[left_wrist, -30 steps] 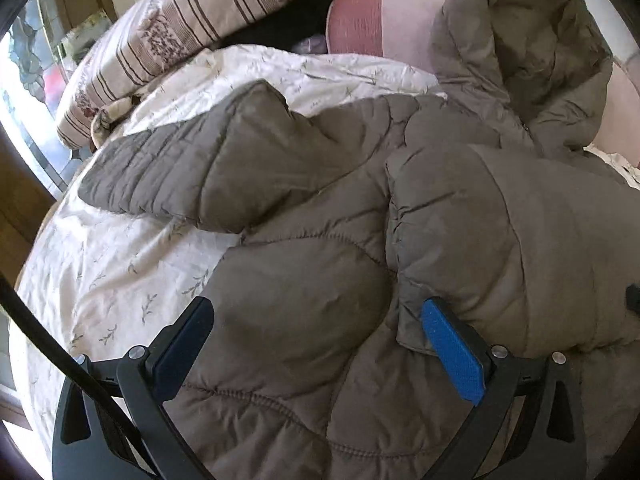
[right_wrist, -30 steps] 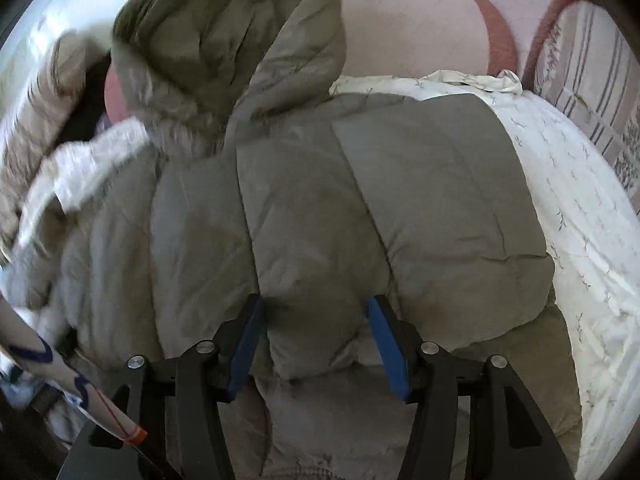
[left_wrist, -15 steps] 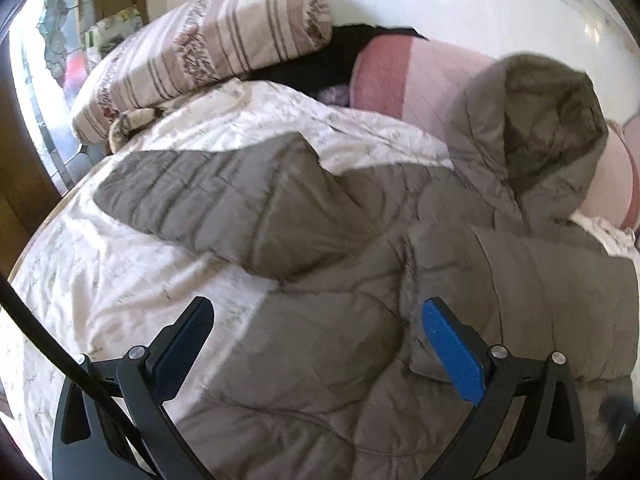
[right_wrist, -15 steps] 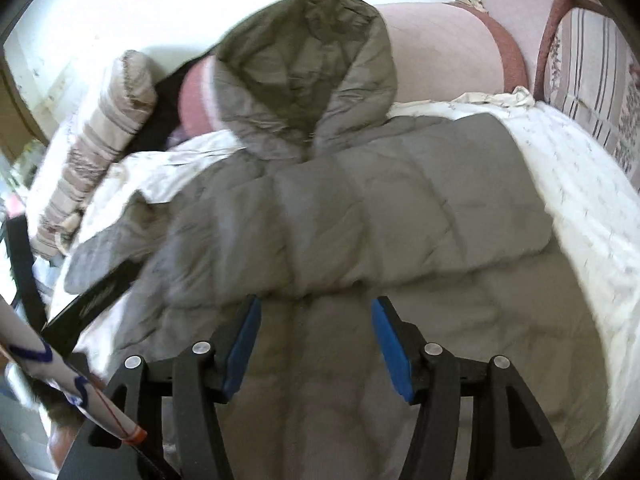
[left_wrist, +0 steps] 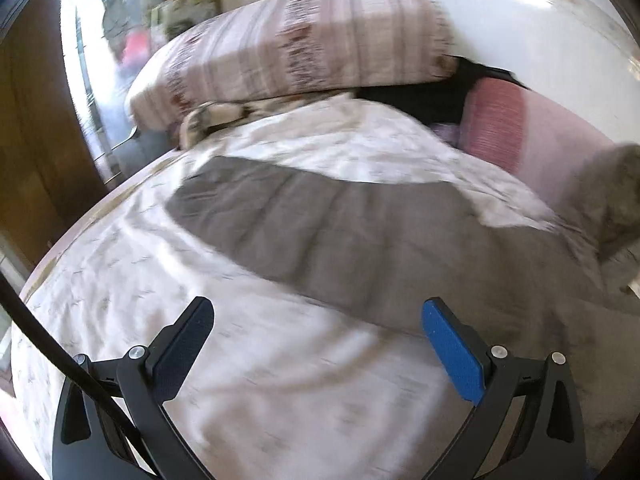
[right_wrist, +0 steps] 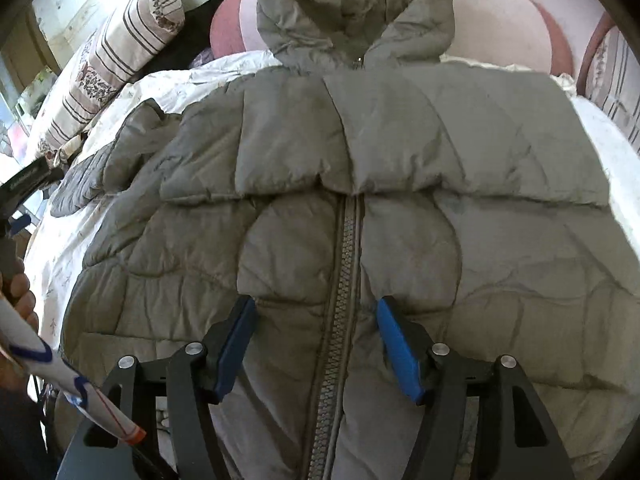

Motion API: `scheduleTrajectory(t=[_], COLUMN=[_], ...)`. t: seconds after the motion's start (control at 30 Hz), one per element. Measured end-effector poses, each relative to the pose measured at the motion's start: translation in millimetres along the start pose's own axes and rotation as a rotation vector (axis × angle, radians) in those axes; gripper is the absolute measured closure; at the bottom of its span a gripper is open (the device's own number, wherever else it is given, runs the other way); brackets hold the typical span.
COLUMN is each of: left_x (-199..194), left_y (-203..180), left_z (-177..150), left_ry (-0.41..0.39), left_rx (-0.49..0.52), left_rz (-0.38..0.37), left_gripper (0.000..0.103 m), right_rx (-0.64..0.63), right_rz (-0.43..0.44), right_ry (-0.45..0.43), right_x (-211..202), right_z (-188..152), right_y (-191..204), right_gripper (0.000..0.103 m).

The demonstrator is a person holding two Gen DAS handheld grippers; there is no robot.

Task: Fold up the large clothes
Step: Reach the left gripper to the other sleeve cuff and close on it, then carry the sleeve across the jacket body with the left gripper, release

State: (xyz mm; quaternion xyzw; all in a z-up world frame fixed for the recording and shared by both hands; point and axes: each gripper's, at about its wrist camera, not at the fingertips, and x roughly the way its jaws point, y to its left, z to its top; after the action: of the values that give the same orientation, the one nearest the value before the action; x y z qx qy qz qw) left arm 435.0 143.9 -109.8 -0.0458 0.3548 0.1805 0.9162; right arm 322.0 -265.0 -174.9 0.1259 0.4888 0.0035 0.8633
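Grey quilted jacket (right_wrist: 360, 208) lies front-up on the bed (left_wrist: 280, 380), hood (right_wrist: 352, 4) at twelve o'clock against the pink cushions (right_wrist: 496, 28), zip (right_wrist: 344, 280) running straight down toward six. One sleeve is folded across the chest, so that its lower edge makes a ridge from nine to three. The other sleeve (left_wrist: 320, 224) stretches out flat over the white flowered bedspread, toward ten o'clock in the left view.

A second ago the right hand-held gripper (right_wrist: 316, 344) straddled the edge of the folded sleeve with its pads close in; its jaws have just been opening, and now they stand apart on either side of the zip, nothing pinched between them. It has let the sleeve go and drawn back toward the hem, I'd say.

The left hand-held gripper (left_wrist: 316, 344), jaws wide and empty, has swung away from the jacket's body; bare bedspread lies under it now, and the outstretched sleeve sits ahead at twelve to one. The picture is blurred.

To my eye one sleeve is done and the left side is heading for the other. A striped pillow (left_wrist: 300, 44) rests beyond, at eleven.
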Motion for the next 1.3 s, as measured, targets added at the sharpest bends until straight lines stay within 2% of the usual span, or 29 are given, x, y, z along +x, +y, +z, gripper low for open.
scheduleTrajectory(t=[0.17,0.27,0.3,0.37,0.43,0.53,0.63,0.77,0.9,0.93,1.0,1.03,1.07,1.1,1.13,1.3], left_x=[48,71,75,86,100,114,131,151,163,165,161,157,155,153,150,114], left_y=[78,125,138,167,190,207,213,208,201,200,195,193,193,194,195,189], left_z=[17,25,26,26,22,16,12,11,22,25,29,29,28,28,29,43], left_ry=[0.09,0.129,0.13,0.128,0.14,0.137,0.122,0.103,0.059,0.054,0.052,0.047,0.045,0.045,0.042,-0.023], left_rx=[-0.209,-0.36,-0.4,-0.485,-0.574,-0.644,-0.677,-0.7,-0.753,-0.755,-0.717,-0.699,-0.699,-0.702,-0.702,-0.644], left_rz=[-0.026,-0.109,-0.136,-0.189,-0.248,-0.3,-0.371,-0.42,-0.421,-0.42,-0.4,-0.395,-0.39,-0.381,-0.376,-0.355], left_gripper=[0.0,0.002,0.005,0.023,0.028,0.034,0.04,0.041,0.04,0.036,0.035,0.045,0.069,0.081,0.087,0.088], right_rx=[-0.066,-0.085,-0.088,-0.095,-0.105,-0.106,-0.111,-0.112,-0.112,-0.112,-0.112,-0.11,-0.108,-0.104,-0.099,-0.03], right_rz=[-0.035,-0.036,-0.036,-0.036,-0.033,-0.028,-0.033,-0.031,-0.027,-0.027,-0.027,-0.024,-0.021,-0.017,-0.011,0.058], right_ry=[-0.016,-0.015,-0.015,-0.019,-0.022,-0.023,-0.026,-0.033,-0.036,-0.036,-0.037,-0.037,-0.037,-0.036,-0.037,-0.071], right_x=[3,5,6,6,5,5,7,6,7,7,7,7,7,6,5,-13], right_z=[-6,-6,-6,-7,-9,-9,-9,-10,-12,-12,-12,-12,-12,-11,-11,-4], right_y=[11,14,14,14,12,12,15,15,15,15,15,14,14,13,13,0], right_gripper=[0.027,0.024,0.023,0.023,0.022,0.021,0.02,0.02,0.019,0.019,0.019,0.019,0.019,0.019,0.019,0.02])
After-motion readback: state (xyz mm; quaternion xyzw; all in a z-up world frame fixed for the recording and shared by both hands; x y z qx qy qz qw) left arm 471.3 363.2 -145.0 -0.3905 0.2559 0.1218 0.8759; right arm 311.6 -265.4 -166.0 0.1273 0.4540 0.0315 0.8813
